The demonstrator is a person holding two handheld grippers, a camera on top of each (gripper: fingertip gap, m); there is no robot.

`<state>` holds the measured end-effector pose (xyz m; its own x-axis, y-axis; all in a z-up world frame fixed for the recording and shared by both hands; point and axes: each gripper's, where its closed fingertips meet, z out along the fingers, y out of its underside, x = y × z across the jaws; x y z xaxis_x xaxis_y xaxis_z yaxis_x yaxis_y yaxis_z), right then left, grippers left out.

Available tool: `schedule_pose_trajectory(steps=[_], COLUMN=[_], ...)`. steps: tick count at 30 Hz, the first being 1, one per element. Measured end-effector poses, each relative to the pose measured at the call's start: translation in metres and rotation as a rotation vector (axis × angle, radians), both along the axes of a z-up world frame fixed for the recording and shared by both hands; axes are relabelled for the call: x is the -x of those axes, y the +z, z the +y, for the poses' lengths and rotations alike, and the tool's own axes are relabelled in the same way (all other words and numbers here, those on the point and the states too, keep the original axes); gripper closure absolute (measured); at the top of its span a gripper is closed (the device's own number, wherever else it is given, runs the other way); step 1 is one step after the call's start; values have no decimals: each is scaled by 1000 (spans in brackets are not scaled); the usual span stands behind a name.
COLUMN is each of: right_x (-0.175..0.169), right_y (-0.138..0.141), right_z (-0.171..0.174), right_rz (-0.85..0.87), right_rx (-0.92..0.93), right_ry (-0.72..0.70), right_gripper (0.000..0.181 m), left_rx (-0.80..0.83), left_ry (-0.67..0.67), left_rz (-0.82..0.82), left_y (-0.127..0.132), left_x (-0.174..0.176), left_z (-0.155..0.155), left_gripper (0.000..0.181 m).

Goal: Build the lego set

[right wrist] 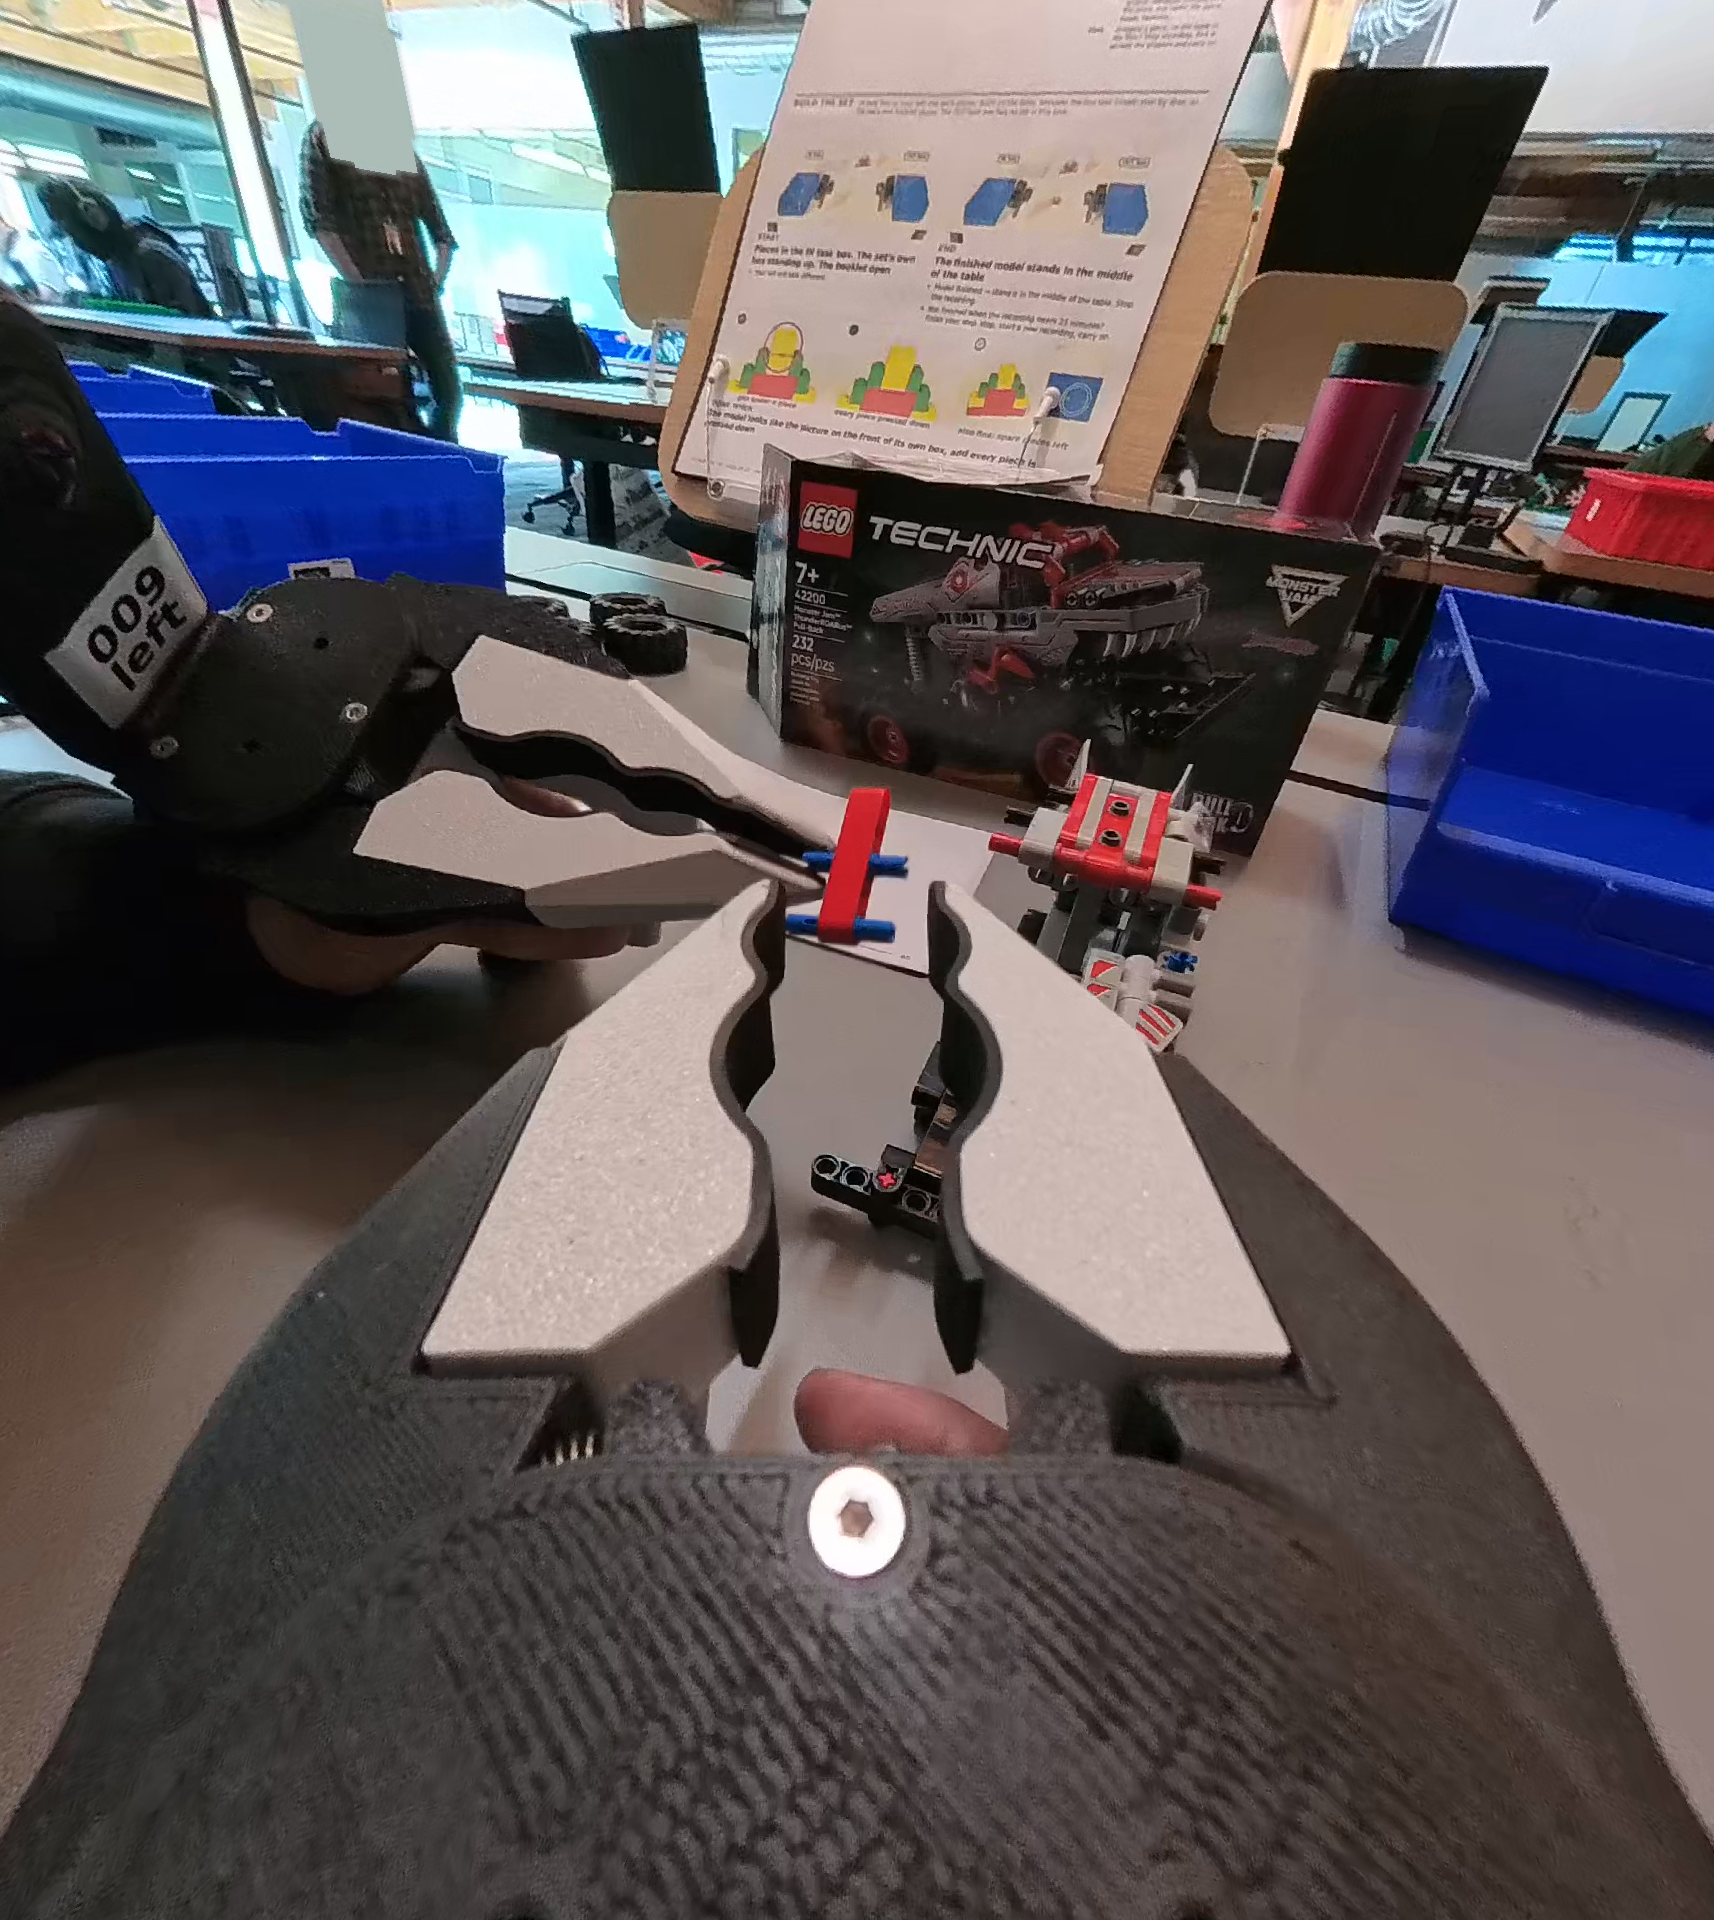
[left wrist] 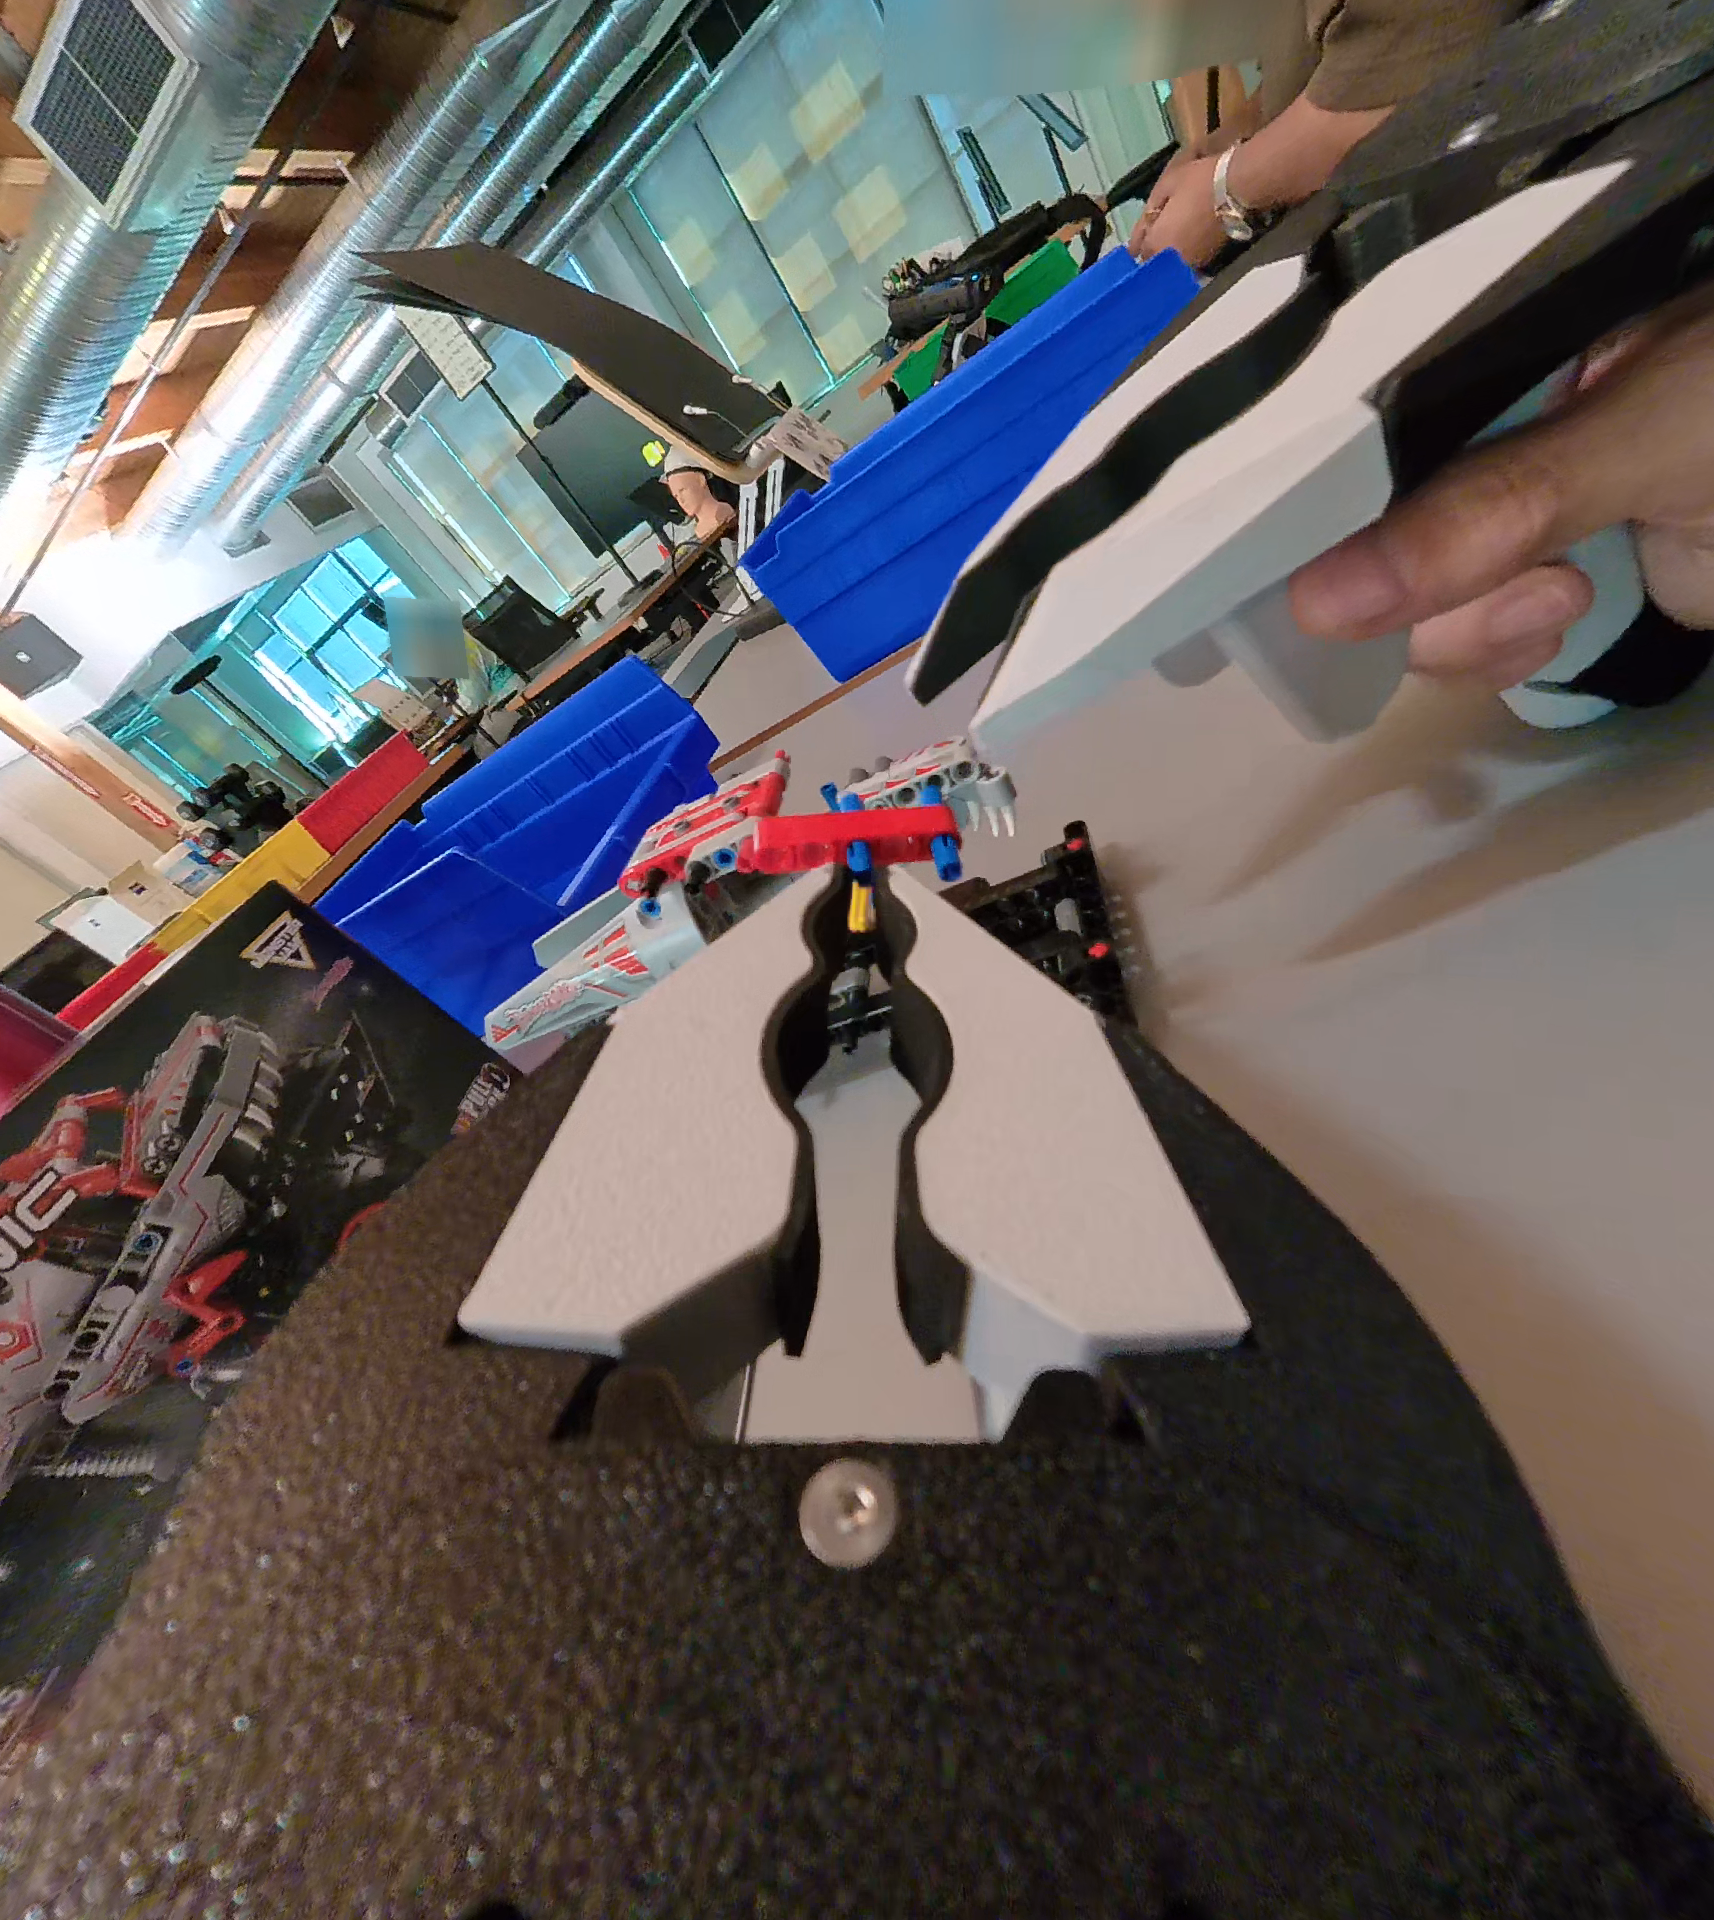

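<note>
Left gripper (right wrist: 817,868) pinches the red beam's (right wrist: 855,862) blue pin; right gripper (right wrist: 853,904) sits empty, jaws wide, beam just ahead.

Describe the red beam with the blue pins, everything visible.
The red beam is a short, glossy plastic Technic liftarm with rounded ends. It is held clear of the table, standing roughly upright in the right wrist view. Two blue pins cross it, one near the middle and one near the lower end, each sticking out both sides. The left gripper, with its fingers closed, pinches it at the upper pin. The open right gripper sits just short of it, not touching. The partly built model stands apart, beside it.
</note>
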<state>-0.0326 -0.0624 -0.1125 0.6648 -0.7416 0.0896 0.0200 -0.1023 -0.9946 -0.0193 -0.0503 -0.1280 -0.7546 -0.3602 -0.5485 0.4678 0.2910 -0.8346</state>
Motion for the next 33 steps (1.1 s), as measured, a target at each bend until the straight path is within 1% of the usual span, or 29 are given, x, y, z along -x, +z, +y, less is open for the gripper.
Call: schedule_pose_trajectory(steps=[5,9,13,18,27,30,33], right_x=[3,7,8,10,12,10,8], right_y=[4,8,11,13,17,19,18], right_z=[-1,-1,-3,-3,-2,-3,-4], right_rz=[-22,-55,-58,-82,-93,-88,-81], right_rx=[-26,-32,-64,-65,-88,-117,-112], right_ry=[15,19,33,33,57,66,52], right_gripper=[154,153,153,152,151,151,146], left_rx=[-18,5,85,202,280,281,201], left_ry=[3,-8,-56,-124,-186,-157,-77], left_rz=[-28,-19,-6,48,133,187,258], left_y=[-1,1,12,25,34,33,20], left_x=[2,3,9,13,15,8,-4], left_z=[0,1,4,10,13,15,12], left_gripper=[179,180,180,180,180,180,180])
